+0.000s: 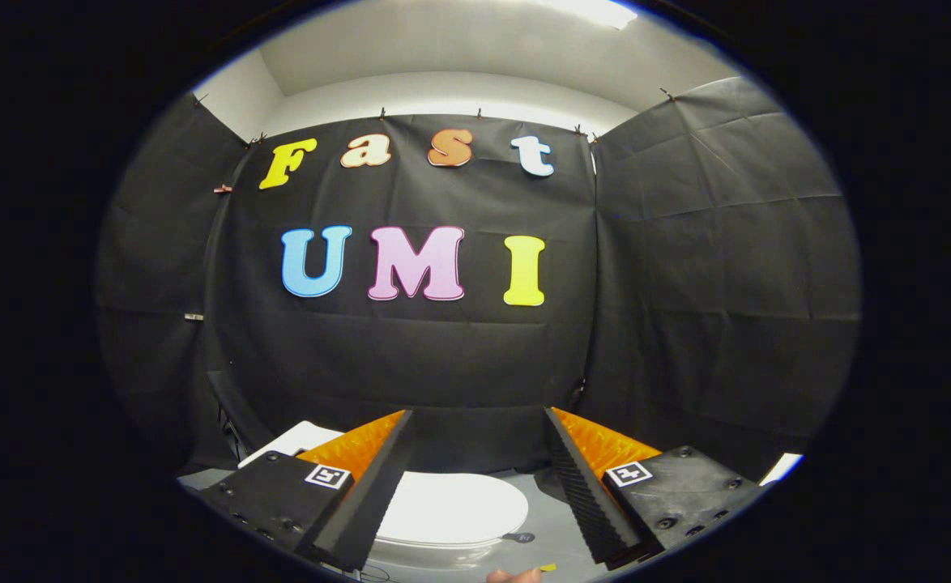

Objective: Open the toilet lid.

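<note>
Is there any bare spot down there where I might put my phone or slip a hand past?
The tool hangs open, holding nothing, above the closed white toilet lid. The lid top between the fingers is bare. Grey floor beside the toilet, toward the ridged finger, is mostly free, bar a small dark disc. Near the white box, by the other finger, it looks tighter.

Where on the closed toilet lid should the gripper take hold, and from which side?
Probably the lid's near rounded front edge, approached from the front, one finger slipping under the rim. The lid lies flat and closed, between and beyond the open gripper, so its top offers nothing to pinch.
</note>
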`<state>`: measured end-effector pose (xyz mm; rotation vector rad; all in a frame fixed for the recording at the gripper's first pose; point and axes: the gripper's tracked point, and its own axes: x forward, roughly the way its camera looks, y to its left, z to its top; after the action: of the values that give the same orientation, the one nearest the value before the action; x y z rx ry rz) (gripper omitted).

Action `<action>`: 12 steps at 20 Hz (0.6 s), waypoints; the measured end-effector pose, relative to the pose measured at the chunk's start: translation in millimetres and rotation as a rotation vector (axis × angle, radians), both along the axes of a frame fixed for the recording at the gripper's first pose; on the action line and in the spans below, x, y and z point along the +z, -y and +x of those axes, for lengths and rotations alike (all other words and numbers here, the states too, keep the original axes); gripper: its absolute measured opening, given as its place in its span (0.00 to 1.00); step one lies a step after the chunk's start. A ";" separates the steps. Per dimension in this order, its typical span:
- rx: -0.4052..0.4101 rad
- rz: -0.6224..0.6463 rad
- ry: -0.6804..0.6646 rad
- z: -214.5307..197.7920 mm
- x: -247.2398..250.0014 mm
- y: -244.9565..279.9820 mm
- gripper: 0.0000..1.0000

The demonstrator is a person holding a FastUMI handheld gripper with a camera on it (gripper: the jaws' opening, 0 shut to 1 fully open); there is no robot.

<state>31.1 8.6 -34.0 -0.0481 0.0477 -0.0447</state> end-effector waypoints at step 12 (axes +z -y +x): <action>0.150 -0.013 0.085 10.5 -6.6 10.8 0.98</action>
<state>41.7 -2.2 -40.6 -0.0625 -0.0414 0.1032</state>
